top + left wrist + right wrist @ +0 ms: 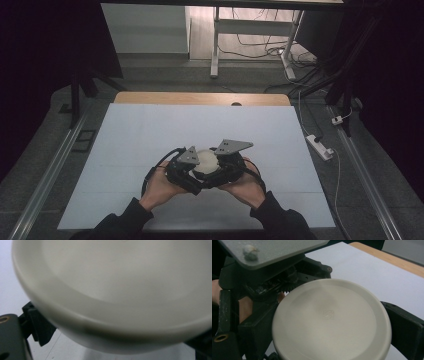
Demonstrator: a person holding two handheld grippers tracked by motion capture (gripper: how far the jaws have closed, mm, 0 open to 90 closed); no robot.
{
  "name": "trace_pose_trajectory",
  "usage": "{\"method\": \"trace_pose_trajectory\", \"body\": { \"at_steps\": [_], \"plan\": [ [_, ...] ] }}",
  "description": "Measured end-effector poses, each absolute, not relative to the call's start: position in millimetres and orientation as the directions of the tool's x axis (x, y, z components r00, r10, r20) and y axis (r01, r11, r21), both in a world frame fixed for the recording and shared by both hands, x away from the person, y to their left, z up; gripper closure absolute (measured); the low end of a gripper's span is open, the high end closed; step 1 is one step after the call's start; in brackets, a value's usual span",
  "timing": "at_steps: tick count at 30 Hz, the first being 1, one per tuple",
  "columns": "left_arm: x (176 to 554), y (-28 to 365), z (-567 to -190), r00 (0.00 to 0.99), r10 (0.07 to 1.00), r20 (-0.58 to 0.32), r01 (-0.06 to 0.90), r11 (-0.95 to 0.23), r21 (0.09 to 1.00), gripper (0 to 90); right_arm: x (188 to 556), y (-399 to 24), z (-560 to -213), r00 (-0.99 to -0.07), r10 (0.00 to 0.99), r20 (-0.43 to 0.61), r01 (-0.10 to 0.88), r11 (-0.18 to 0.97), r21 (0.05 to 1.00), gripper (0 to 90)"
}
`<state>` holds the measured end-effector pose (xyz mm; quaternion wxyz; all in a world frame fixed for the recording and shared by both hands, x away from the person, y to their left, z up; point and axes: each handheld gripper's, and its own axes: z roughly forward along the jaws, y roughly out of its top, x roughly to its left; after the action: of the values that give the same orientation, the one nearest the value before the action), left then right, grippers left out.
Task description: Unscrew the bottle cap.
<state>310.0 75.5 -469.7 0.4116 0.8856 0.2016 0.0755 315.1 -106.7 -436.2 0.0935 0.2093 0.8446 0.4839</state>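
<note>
Both hand-held grippers meet at a round white lid (206, 162) near the front edge of the table (150, 135). The right hand-held gripper (332, 340) holds the lid between its jaws, one jaw on each side of the rim. The left hand-held gripper (187, 175) touches the opposite side; whether it is closed on the lid, one cannot tell. It would be good to keep the pressure even, so the disc does not slip. The lid is round, without a long axis; its flat face points up, tilted a little.
</note>
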Motion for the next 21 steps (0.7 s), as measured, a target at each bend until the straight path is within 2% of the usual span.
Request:
{"method": "trace_pose_trajectory", "body": {
  "at_steps": [6,12,16,21],
  "plan": [
    [313,77,-470,0.920,0.389,-0.054,0.290,-0.579,0.762,7.5,319,-109,-436,-0.909,0.413,0.048,0.250,0.451,0.857,7.5],
    [314,80,-468,0.939,0.334,-0.081,0.271,-0.575,0.772,7.5,326,-114,-434,-0.943,0.322,0.083,0.229,0.449,0.863,7.6],
    [315,82,-468,0.956,0.278,-0.097,0.248,-0.581,0.775,7.5,331,-118,-433,-0.965,0.238,0.108,0.208,0.453,0.867,7.6],
    [314,82,-469,0.974,0.201,-0.106,0.206,-0.585,0.785,7.5,337,-122,-433,-0.988,0.088,0.128,0.155,0.464,0.872,7.6]
  ]
}}
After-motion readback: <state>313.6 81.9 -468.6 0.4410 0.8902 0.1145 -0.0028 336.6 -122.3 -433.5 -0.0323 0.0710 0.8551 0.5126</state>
